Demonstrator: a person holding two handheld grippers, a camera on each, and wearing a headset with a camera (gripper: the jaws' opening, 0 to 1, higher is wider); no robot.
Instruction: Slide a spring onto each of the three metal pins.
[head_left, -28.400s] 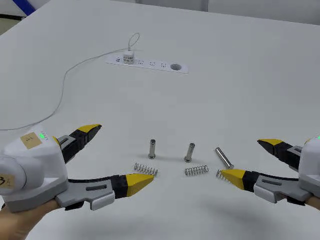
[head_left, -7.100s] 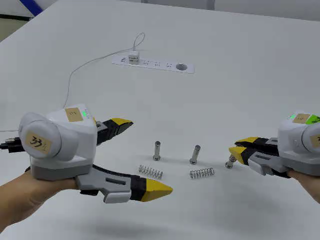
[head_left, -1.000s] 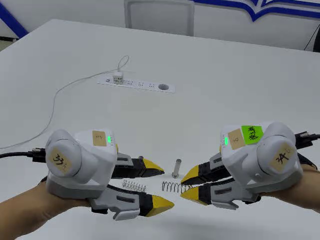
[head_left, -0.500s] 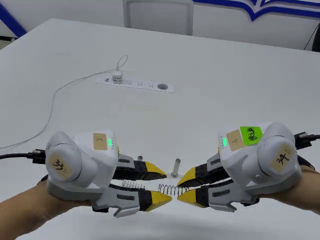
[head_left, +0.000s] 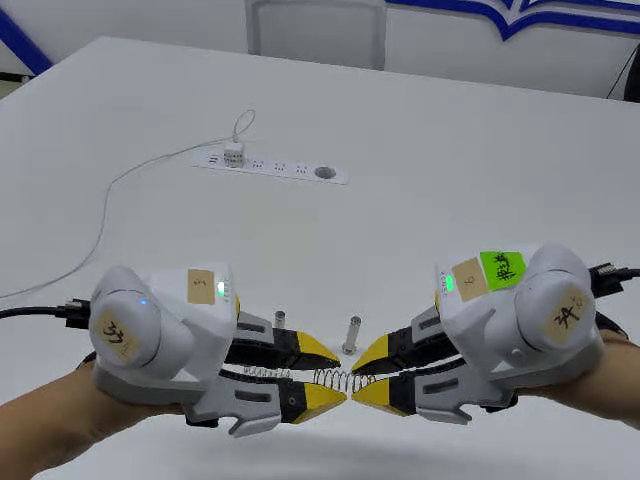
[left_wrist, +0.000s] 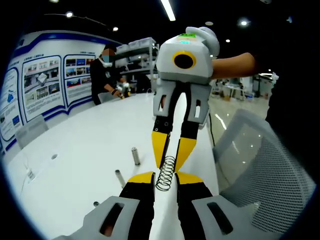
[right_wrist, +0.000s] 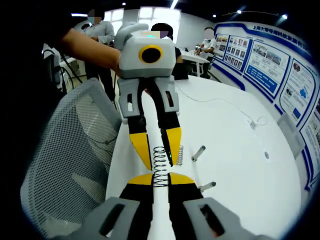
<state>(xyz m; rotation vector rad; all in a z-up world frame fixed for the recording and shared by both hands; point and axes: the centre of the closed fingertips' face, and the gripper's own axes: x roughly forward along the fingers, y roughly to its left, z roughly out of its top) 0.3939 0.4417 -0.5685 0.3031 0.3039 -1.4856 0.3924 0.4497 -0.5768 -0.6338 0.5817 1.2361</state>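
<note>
Both grippers meet tip to tip near the front of the white table (head_left: 450, 180), with one spring (head_left: 338, 378) bridging them. The right gripper (head_left: 363, 373) looks clamped on its end. The left gripper (head_left: 325, 373) has its jaws close around the other end, but honestly I can't tell if they're actually pinching it. Just past the tips stand the left pin (head_left: 279, 319) and the right pin (head_left: 352, 333), both upright. A second spring (right_wrist: 179, 155) lies on the table nearby, and a power strip (head_left: 270, 167) sits far left.
</note>
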